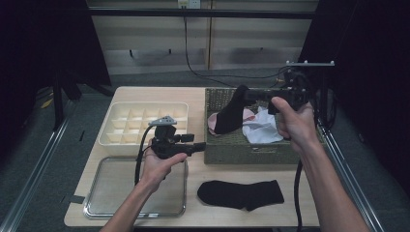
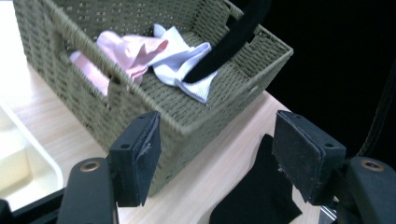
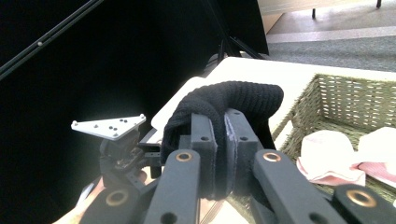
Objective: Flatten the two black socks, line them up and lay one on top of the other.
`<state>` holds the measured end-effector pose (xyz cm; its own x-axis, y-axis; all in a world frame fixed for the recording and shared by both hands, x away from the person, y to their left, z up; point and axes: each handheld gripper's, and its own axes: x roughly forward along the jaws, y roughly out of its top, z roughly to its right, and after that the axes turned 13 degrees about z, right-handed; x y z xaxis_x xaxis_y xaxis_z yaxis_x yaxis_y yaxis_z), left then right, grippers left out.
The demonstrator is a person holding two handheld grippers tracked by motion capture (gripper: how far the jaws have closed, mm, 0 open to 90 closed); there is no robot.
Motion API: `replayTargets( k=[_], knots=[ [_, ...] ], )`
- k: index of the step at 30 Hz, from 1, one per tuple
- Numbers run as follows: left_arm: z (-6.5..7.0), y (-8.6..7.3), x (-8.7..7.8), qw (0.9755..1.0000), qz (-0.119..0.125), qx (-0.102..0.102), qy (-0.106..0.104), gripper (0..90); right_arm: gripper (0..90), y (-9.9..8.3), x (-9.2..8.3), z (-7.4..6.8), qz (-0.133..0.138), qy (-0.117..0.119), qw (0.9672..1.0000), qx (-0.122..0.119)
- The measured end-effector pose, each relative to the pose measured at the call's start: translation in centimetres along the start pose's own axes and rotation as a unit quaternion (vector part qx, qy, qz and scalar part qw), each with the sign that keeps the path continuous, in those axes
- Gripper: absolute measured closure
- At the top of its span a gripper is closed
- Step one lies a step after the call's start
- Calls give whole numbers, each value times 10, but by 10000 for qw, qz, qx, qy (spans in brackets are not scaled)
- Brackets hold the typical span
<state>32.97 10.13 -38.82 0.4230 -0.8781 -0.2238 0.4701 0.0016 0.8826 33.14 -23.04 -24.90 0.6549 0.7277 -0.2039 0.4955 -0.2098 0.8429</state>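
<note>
My right gripper is raised over the woven basket and is shut on a black sock that hangs down into it. In the right gripper view the sock folds over the closed jaws of that gripper. A second black sock lies flat on the table in front of the basket. My left gripper hovers just left of the basket's near corner, pointing right. Its jaws stand open with nothing between them, above the table edge by the flat sock.
A pink cloth and a white cloth lie inside the basket. A cream divided organizer sits at the back left. A metal tray lies at the front left, under my left forearm.
</note>
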Motion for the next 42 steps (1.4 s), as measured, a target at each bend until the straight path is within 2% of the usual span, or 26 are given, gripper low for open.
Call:
replayTargets(
  k=[6, 19, 21, 22, 23, 26, 29, 37, 39, 42],
  knots=[
    [6, 3, 2, 9999, -15, 90, -82, 324, 840, -3, -2, -14, 10, 172, 9998, -133],
    [12, 5, -3, 9997, 60, 226, -104, 338, 840, -13, 2, -45, -103, 609, 9976, -317],
    [13, 4, -4, 9993, 80, 304, -199, 393, 840, -15, 4, -49, -139, 666, 9971, -333],
    [14, 3, -5, 9983, 92, 458, -340, 534, 840, -16, 5, -50, -151, 669, 9970, -353],
    [15, 2, -6, 9980, 74, 542, -330, 635, 840, -18, 6, -52, -187, 666, 9968, -398],
    [17, -1, -11, 9975, 41, 622, -329, 777, 840, -22, 8, -50, -219, 641, 9969, -388],
    [16, -3, -15, 9970, 53, 617, -472, 868, 840, -27, 6, -44, -253, 588, 9974, -323],
    [20, -8, -23, 9970, -28, 563, -537, 888, 840, -36, -3, -33, -273, 465, 9983, -238],
    [21, -13, -23, 9969, -152, 471, -609, 890, 840, -43, -6, -24, -347, 355, 9987, -152],
    [25, -15, -25, 9964, -262, 541, -603, 890, 840, -49, -10, -20, -359, 336, 9987, -118]
  ],
)
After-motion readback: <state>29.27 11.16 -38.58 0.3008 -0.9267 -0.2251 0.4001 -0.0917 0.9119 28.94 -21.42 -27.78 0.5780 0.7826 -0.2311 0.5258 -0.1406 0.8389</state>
